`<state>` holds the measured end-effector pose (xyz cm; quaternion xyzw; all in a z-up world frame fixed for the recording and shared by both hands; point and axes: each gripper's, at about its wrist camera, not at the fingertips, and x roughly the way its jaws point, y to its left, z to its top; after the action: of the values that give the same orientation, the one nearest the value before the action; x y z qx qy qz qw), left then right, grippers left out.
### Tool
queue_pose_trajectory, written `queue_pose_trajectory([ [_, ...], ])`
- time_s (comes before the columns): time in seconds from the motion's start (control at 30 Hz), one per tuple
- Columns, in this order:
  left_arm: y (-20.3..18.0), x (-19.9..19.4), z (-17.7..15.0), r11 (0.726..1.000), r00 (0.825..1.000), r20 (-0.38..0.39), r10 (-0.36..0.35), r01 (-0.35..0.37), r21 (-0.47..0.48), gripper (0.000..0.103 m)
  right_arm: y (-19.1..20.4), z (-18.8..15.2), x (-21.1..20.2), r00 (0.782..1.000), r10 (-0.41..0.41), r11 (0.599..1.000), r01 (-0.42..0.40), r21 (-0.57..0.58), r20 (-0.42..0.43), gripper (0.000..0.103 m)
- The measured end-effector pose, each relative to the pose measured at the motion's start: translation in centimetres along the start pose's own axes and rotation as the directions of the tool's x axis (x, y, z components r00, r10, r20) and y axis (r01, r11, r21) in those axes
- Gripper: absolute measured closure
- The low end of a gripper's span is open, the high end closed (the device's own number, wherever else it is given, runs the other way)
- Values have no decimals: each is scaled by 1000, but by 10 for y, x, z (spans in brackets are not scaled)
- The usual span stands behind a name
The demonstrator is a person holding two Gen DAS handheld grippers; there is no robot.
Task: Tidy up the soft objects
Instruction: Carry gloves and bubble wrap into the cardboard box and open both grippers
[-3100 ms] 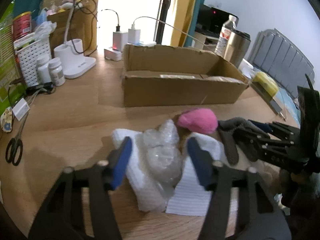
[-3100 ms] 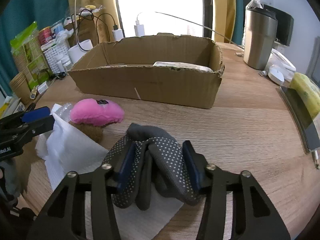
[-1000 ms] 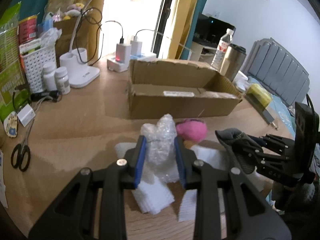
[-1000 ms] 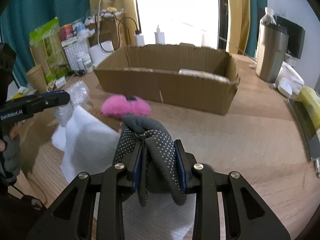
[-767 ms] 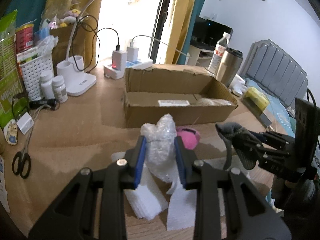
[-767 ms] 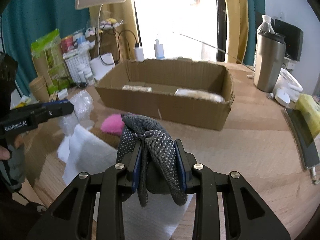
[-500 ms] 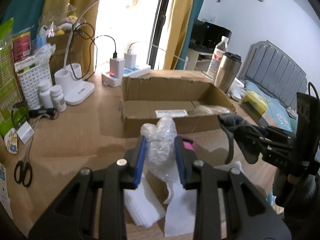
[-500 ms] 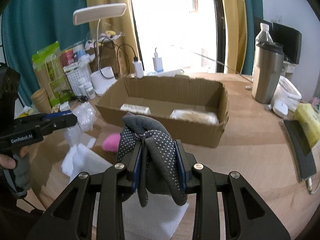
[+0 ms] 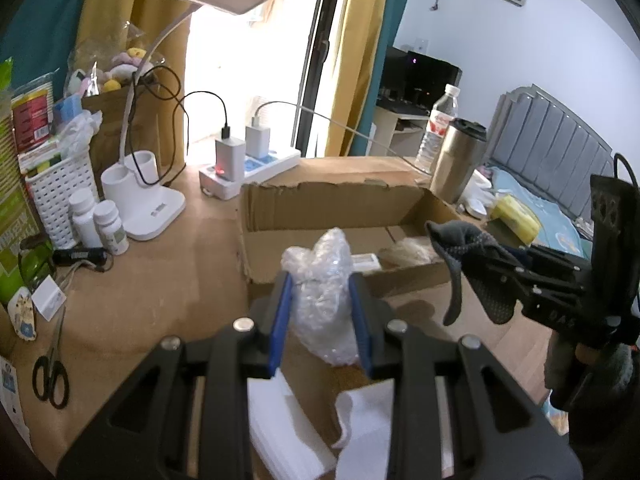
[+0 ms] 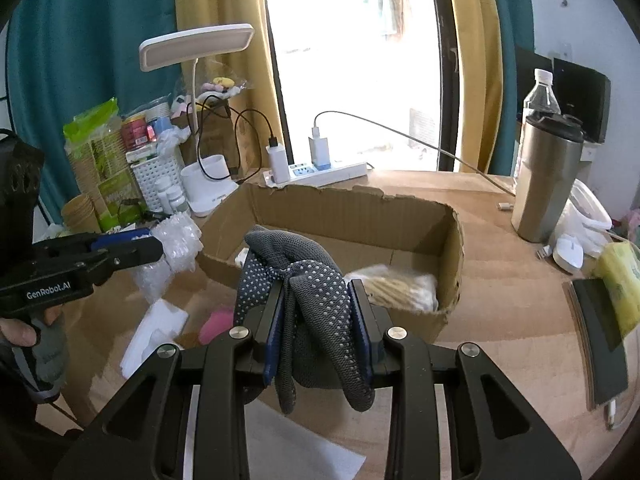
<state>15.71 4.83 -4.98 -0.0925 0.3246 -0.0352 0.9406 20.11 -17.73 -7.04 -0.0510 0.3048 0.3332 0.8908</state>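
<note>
The left gripper [image 9: 322, 316] was closed on a wad of clear bubble wrap [image 9: 320, 280]; its two blue pads pressed on both sides of the wad, and the wad was held in the air above the wooden table [image 9: 160, 280]. In the left wrist view the top of the wad stood in front of the near wall of the cardboard box [image 9: 340, 204]. The right gripper [image 10: 318, 326] was closed on a grey glove with white dots [image 10: 304, 280]; the glove was squeezed between the pads and its fingers hung down below them. This glove was also off the table, on the near side of the box.

The box was open on top and stood in the middle of the table. Inside it lay a beige fibrous bundle [image 10: 396, 286] near the right corner and a small white packet [image 9: 366, 261] on the floor of the box. On the table in front of the box lay white foam sheets [image 9: 288, 432] and a pink plush thing [image 10: 216, 324], partly hidden behind the glove.

On the left side stood a white desk lamp [image 10: 200, 120], a white basket [image 9: 56, 196] and two small bottles [image 9: 102, 226]; scissors [image 9: 50, 364] lay near the edge. On the right stood a steel tumbler [image 10: 544, 176] and a water bottle [image 10: 538, 96]
</note>
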Motion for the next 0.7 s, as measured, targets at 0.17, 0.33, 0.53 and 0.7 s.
queue_pose_trajectory([
  [0.17,4,7,8,1000,1000,8,2,-2,-3,73,-3,9,8,1000,7,1000,-7,-4,2,71],
  [0.33,8,15,14,1000,1000,8,5,-5,-6,73,-3,18,16,1000,16,1000,-16,-13,9,71],
  [0.53,13,22,18,1000,1000,8,9,-9,-12,73,-4,26,24,1000,29,999,-29,-22,11,71],
  [0.7,16,29,22,1000,1000,6,12,-12,-10,73,-2,31,33,999,41,999,-40,-26,6,71],
])
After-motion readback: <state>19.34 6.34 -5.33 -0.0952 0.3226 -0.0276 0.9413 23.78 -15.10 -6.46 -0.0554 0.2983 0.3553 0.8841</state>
